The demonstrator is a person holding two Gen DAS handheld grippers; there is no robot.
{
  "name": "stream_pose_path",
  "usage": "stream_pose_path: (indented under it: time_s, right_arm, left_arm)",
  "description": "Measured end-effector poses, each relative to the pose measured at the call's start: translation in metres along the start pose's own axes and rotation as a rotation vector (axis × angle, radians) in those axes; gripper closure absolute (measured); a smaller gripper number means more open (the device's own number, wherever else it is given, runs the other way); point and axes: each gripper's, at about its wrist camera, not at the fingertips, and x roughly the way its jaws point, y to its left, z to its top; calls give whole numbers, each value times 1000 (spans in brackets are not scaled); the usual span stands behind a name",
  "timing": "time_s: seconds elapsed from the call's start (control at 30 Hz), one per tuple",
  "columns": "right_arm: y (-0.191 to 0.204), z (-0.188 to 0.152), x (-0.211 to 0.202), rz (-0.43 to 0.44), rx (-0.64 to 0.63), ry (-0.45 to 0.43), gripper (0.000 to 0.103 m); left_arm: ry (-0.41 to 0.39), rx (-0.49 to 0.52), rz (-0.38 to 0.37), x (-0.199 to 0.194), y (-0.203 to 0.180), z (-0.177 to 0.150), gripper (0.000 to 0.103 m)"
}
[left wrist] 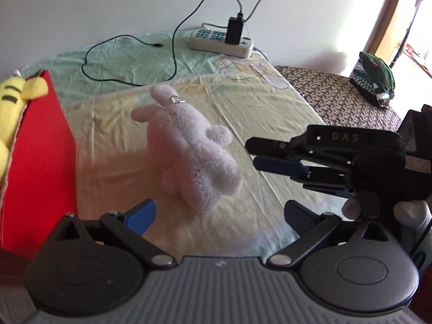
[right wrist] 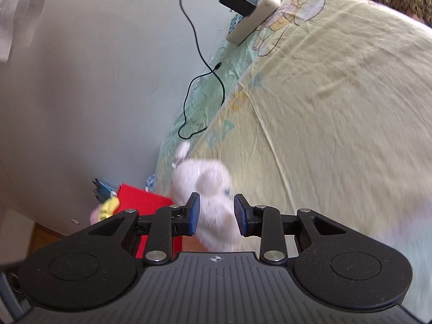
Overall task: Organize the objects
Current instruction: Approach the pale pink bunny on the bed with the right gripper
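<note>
A pale pink plush bunny [left wrist: 194, 159] lies on the yellow sheet [left wrist: 113, 145], its ears pointing away from me. My left gripper [left wrist: 220, 213] is open wide just short of it, with nothing between the blue pads [left wrist: 143, 216]. My right gripper [left wrist: 252, 152] comes in from the right, its tips close to the bunny's side but apart from it. In the right wrist view the blurred bunny [right wrist: 213, 189] shows just beyond the right gripper [right wrist: 217, 213], whose fingers stand a narrow gap apart. A red box [left wrist: 40, 148] at the left holds a yellow plush [left wrist: 10, 100].
A white power strip [left wrist: 220, 41] with a black charger and a loose black cable [left wrist: 129, 40] lies at the far side by the wall. A patterned surface [left wrist: 337, 97] to the right carries a green item [left wrist: 375, 78]. A person's fingers [left wrist: 351, 208] hold the right gripper.
</note>
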Motion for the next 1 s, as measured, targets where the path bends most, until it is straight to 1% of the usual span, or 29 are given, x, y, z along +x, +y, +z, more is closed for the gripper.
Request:
stream_pose_path:
  time_s: [0.13, 0.23, 0.37, 0.5, 0.7, 0.83, 0.9, 0.97, 1.0]
  right_arm:
    - [-5, 17, 17, 22, -18, 36, 77]
    - [-11, 27, 33, 43, -9, 69, 79]
    - [-12, 34, 53, 88, 1, 119, 82]
    - [1, 36, 68, 177, -25, 207, 82]
    - [31, 29, 92, 273, -126, 353, 82]
    - [46, 20, 111, 334, -158, 448, 81]
    - [51, 20, 114, 350, -185, 450, 81]
    - [48, 23, 112, 348, -166, 426, 80]
    - [44, 24, 111, 342, -152, 418, 80]
  left_arm:
    - [-25, -8, 47, 3, 0, 8, 1]
    - [-20, -3, 56, 8, -2, 9, 1]
    - [-44, 9, 75, 13, -2, 9, 1]
    - [-49, -25, 93, 15, 5, 8, 1]
    - [-42, -80, 136, 13, 15, 1, 1]
    - [-38, -81, 181, 13, 16, -1, 1]
    - [-40, -95, 192, 14, 21, -1, 1]
    - [-34, -119, 219, 16, 26, 0, 2]
    - [-27, -127, 212, 18, 29, -1, 2]
